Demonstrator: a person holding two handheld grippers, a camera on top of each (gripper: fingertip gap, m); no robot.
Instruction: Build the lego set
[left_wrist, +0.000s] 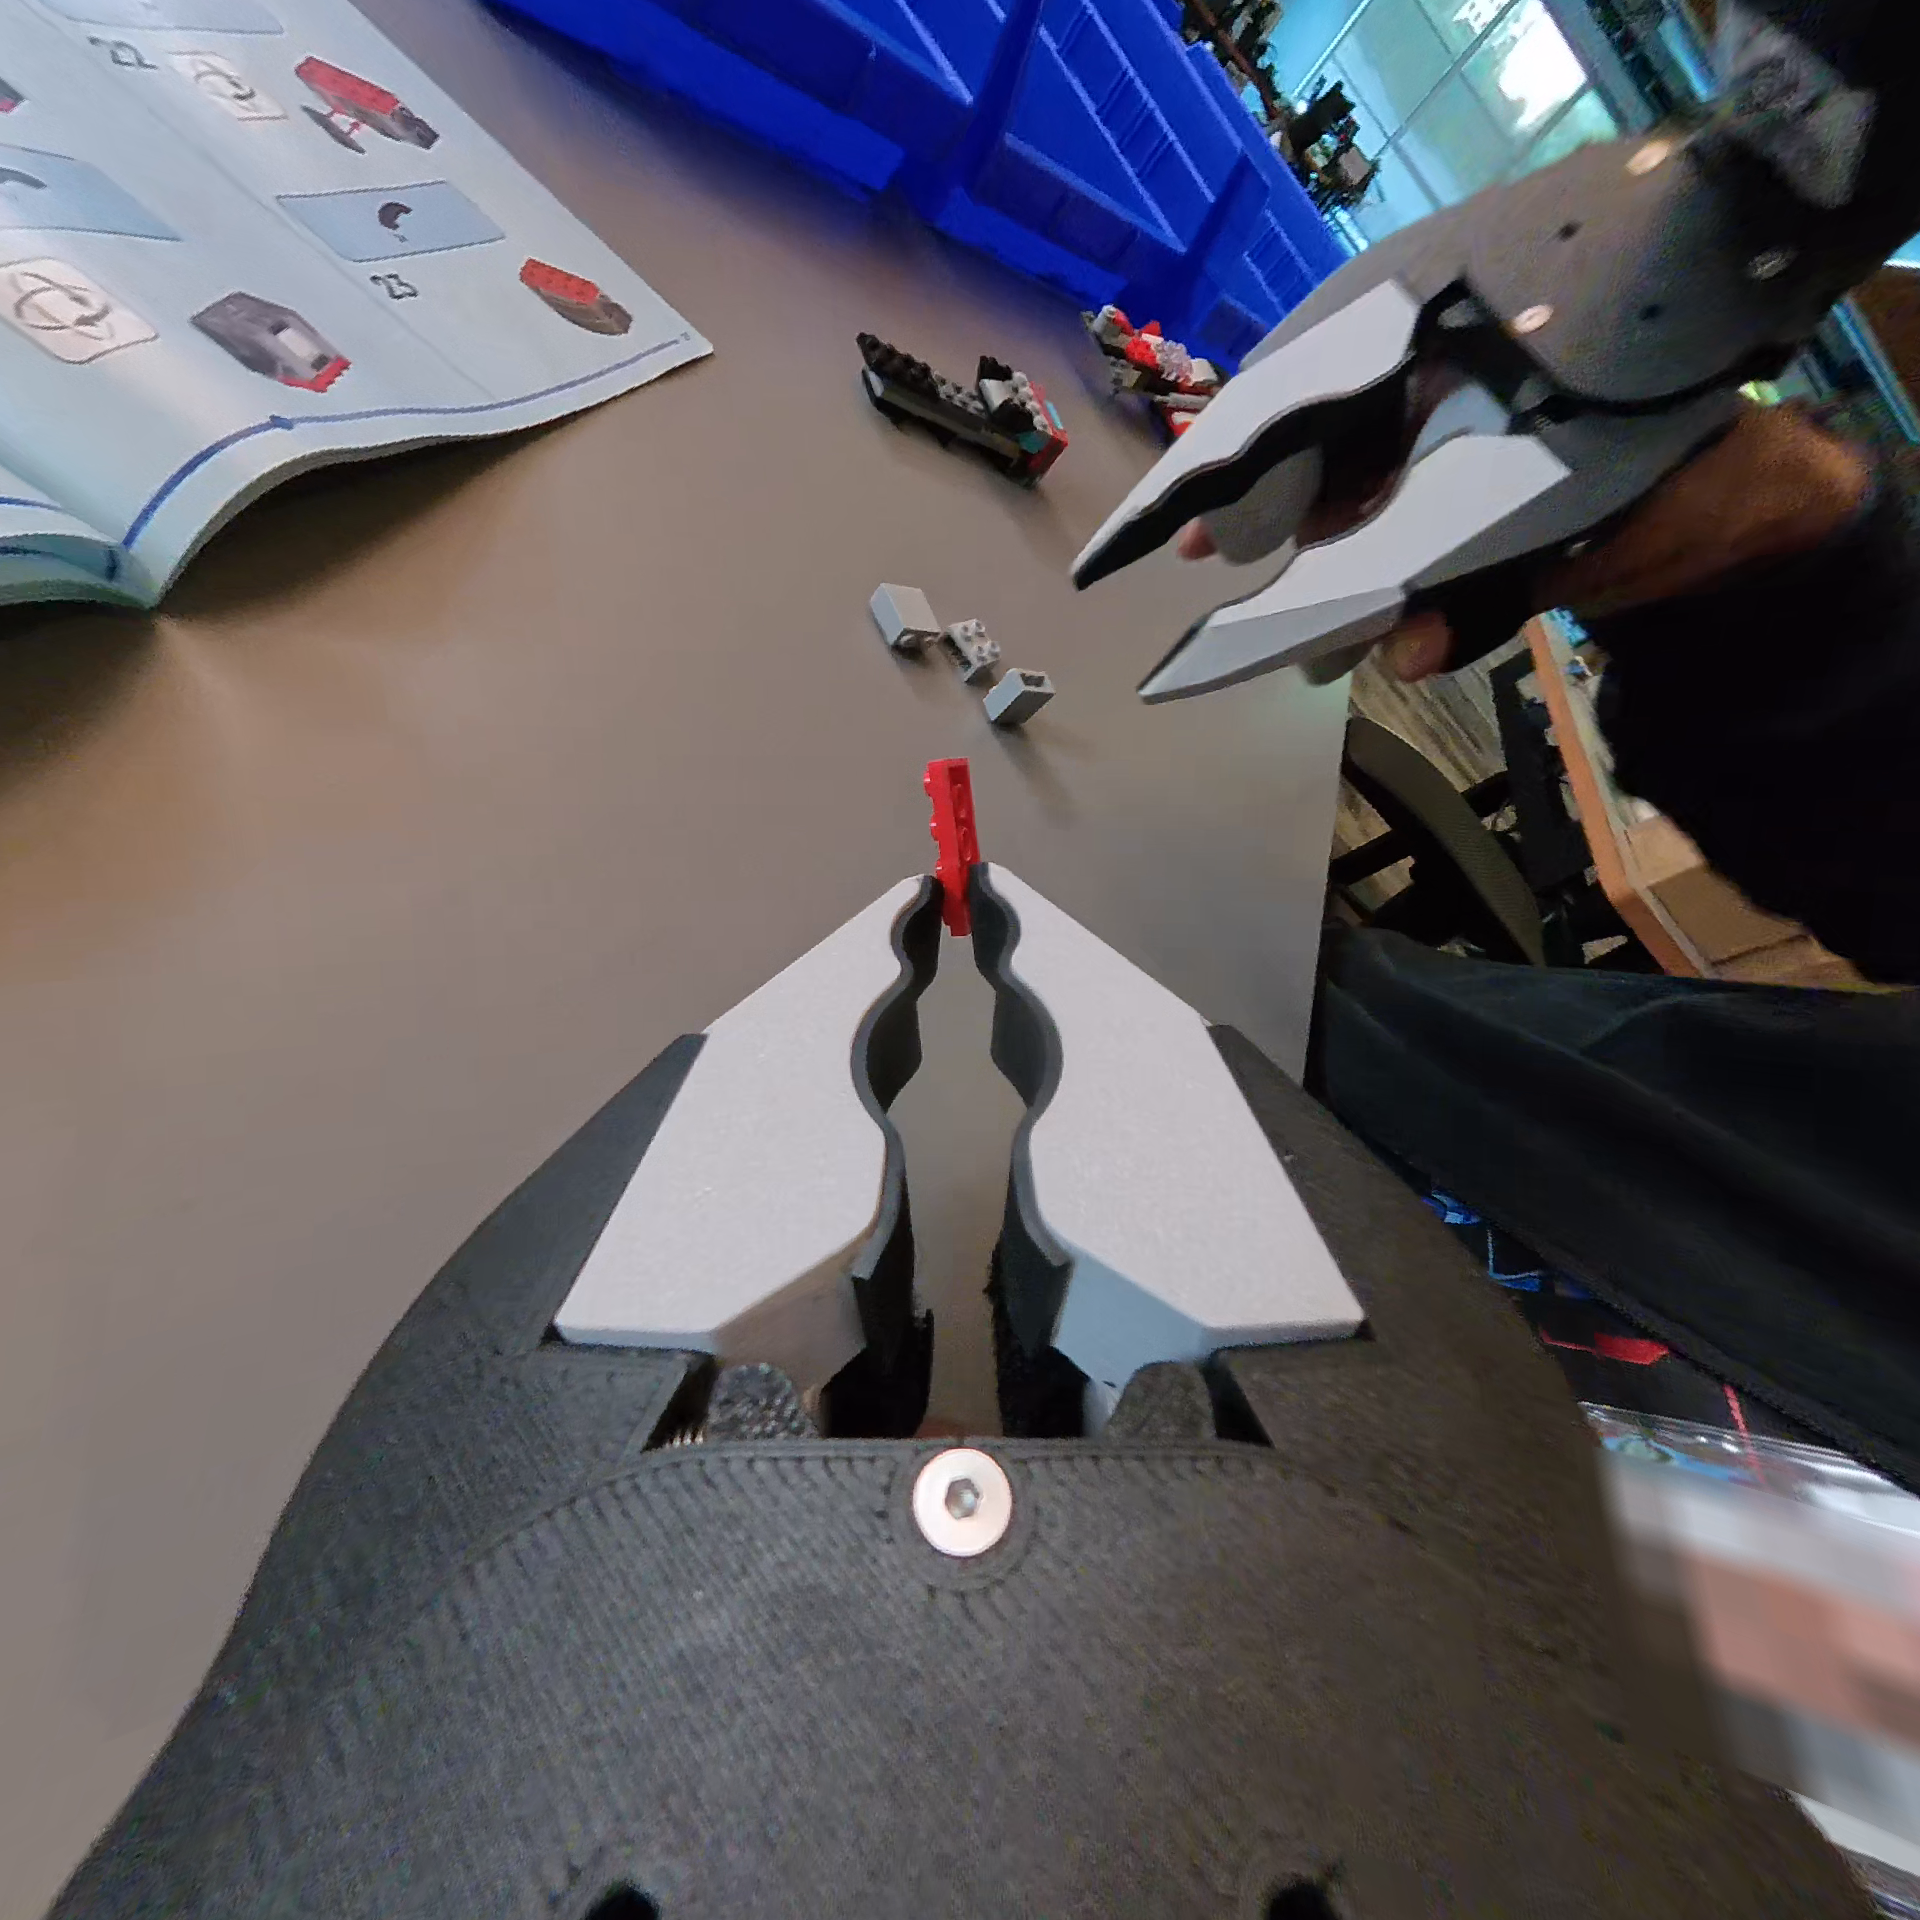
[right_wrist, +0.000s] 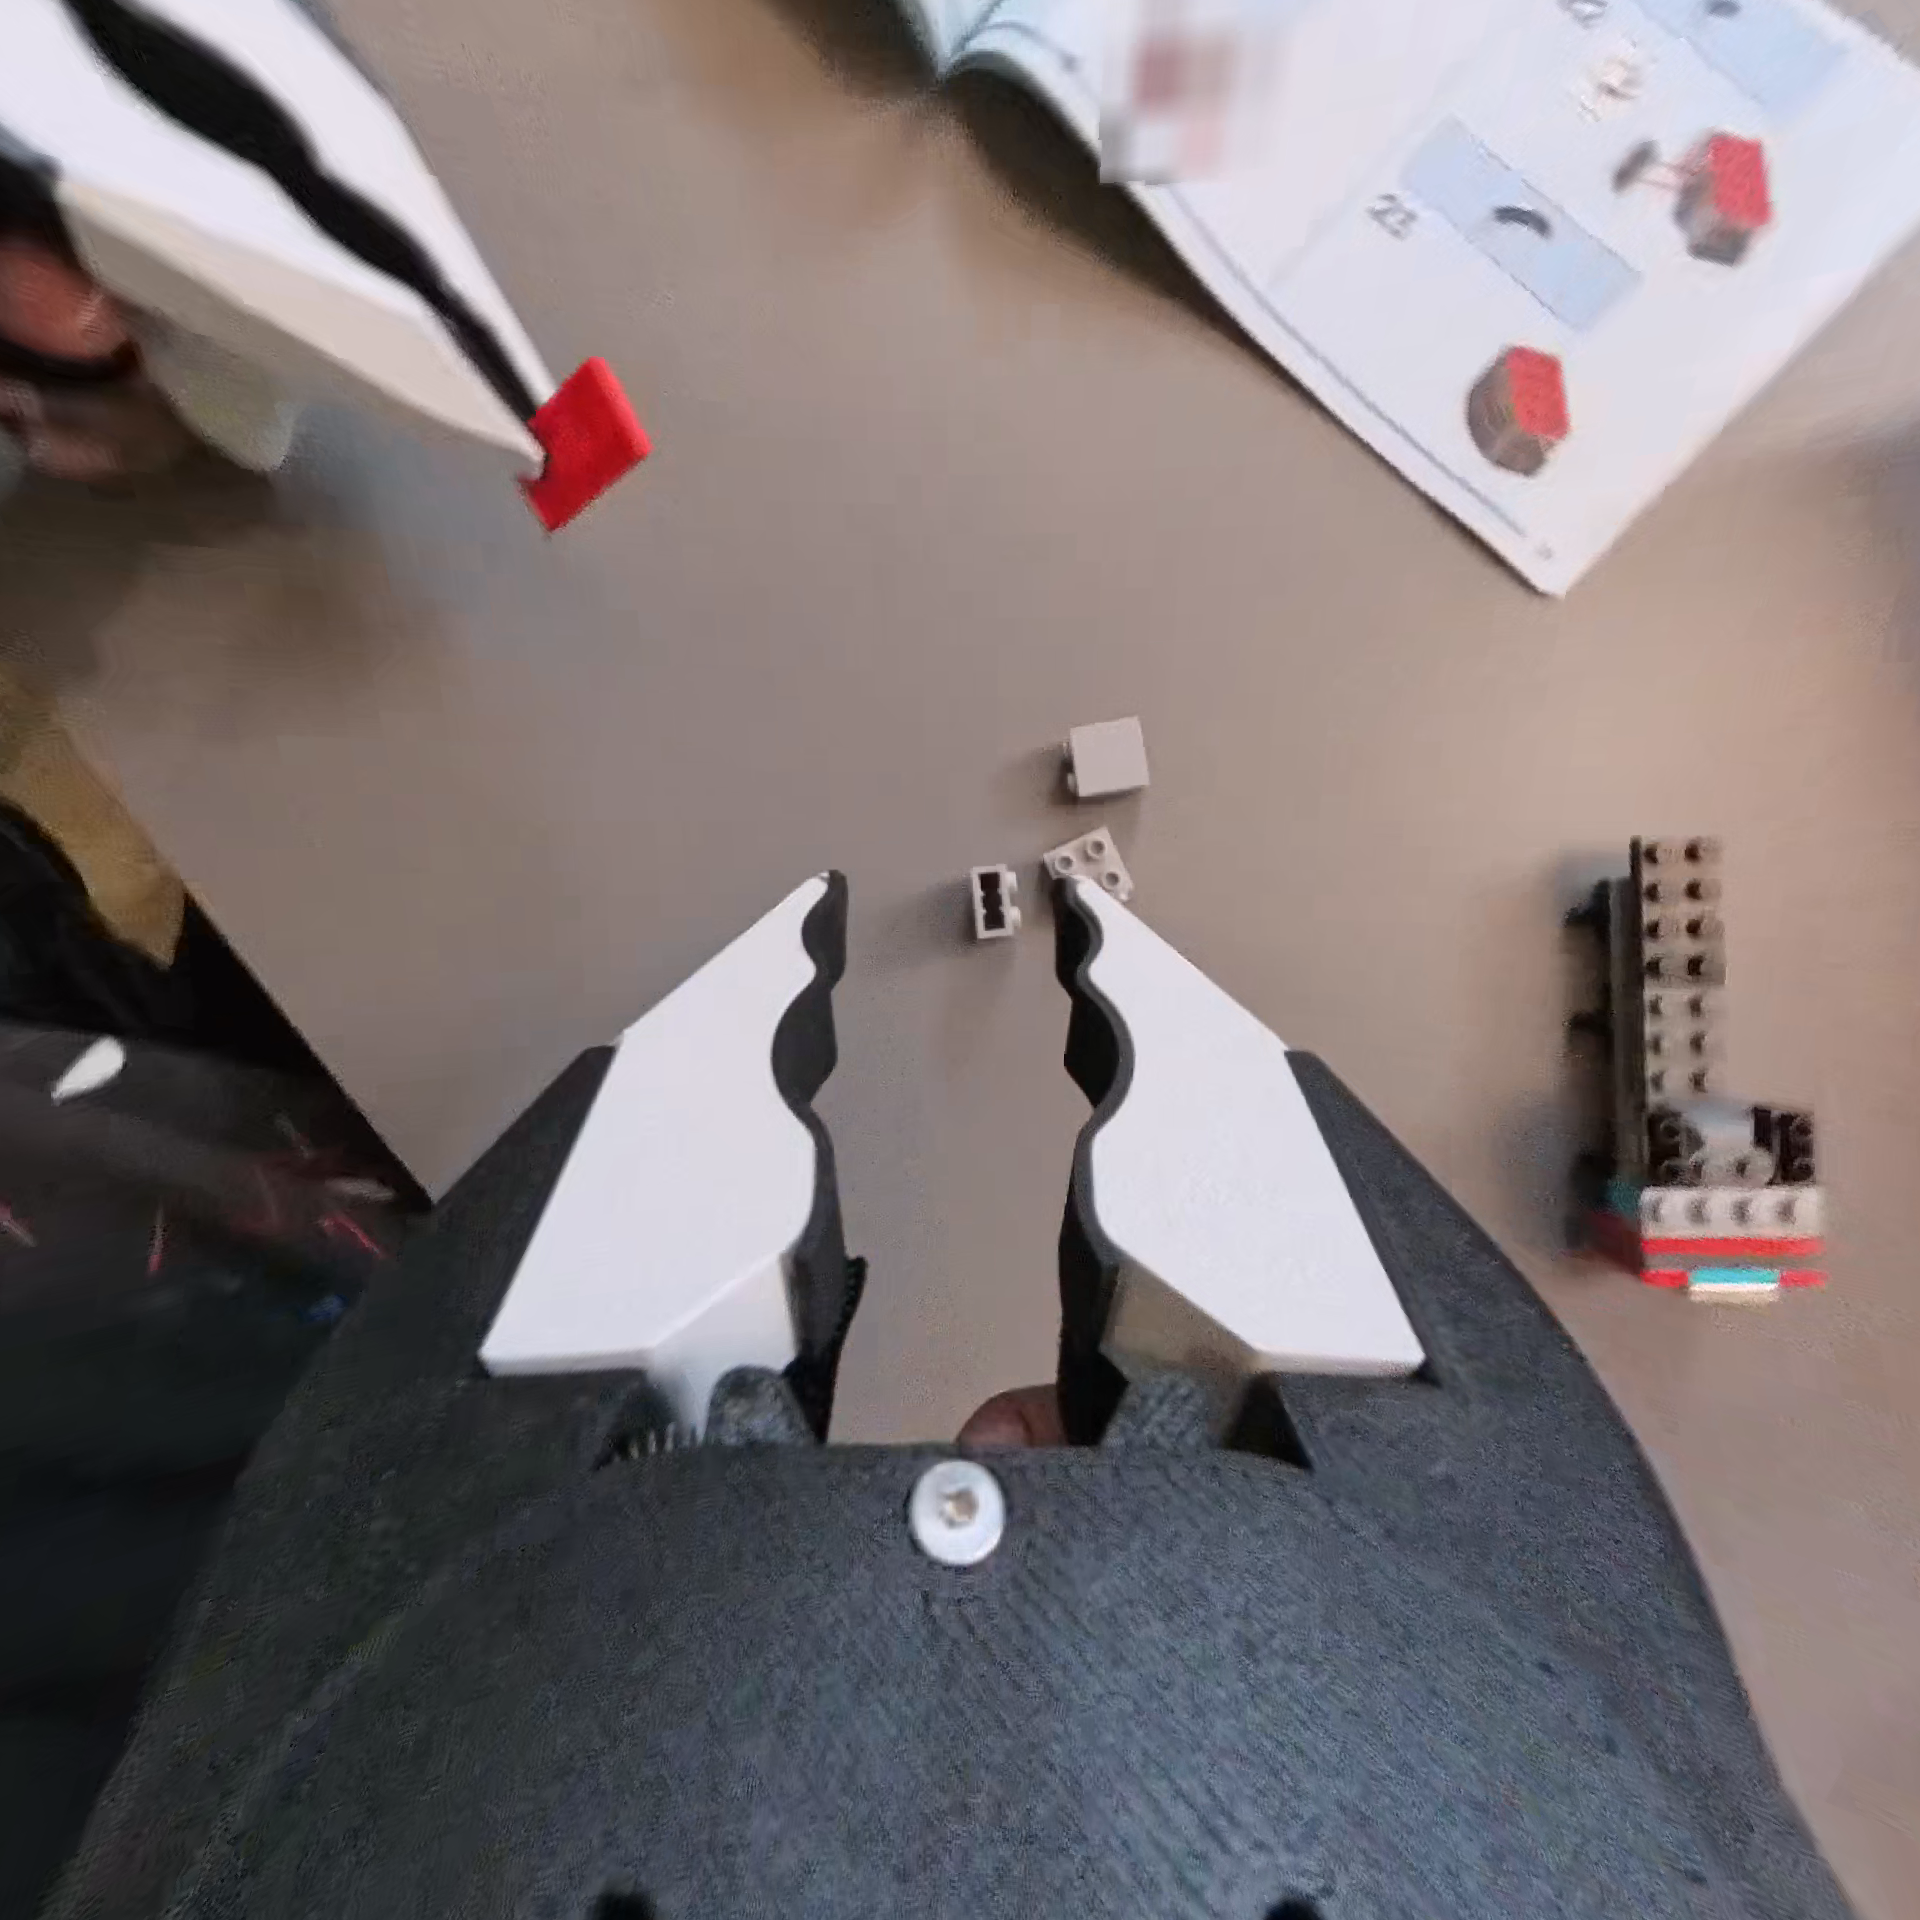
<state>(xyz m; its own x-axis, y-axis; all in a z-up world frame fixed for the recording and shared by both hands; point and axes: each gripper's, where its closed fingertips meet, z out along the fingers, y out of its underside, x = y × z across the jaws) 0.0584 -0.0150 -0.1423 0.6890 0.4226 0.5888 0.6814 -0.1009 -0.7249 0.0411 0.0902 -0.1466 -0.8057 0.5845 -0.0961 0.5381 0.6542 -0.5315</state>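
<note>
Your left claw is pinched on a small red plate, which stands edge-up between the very tips and clear of the bench. In the right wrist view the same plate shows as a flat red square held off the surface at upper left.

Your right claw hangs with its fingers spread and nothing between them — it sits just above three loose grey bricks. One brick, hollow side up, lies in the gap between the fingertips; a studded grey plate is just beside the right tip, whether touching you cannot tell; a smooth-faced grey brick lies a little beyond.

From the left wrist view those grey bricks lie ahead of the red plate, between it and the black, grey and red partial build. A second small red-and-white assembly sits farther back near blue bins. The open instruction booklet lies to the left, well apart from the bricks.
</note>
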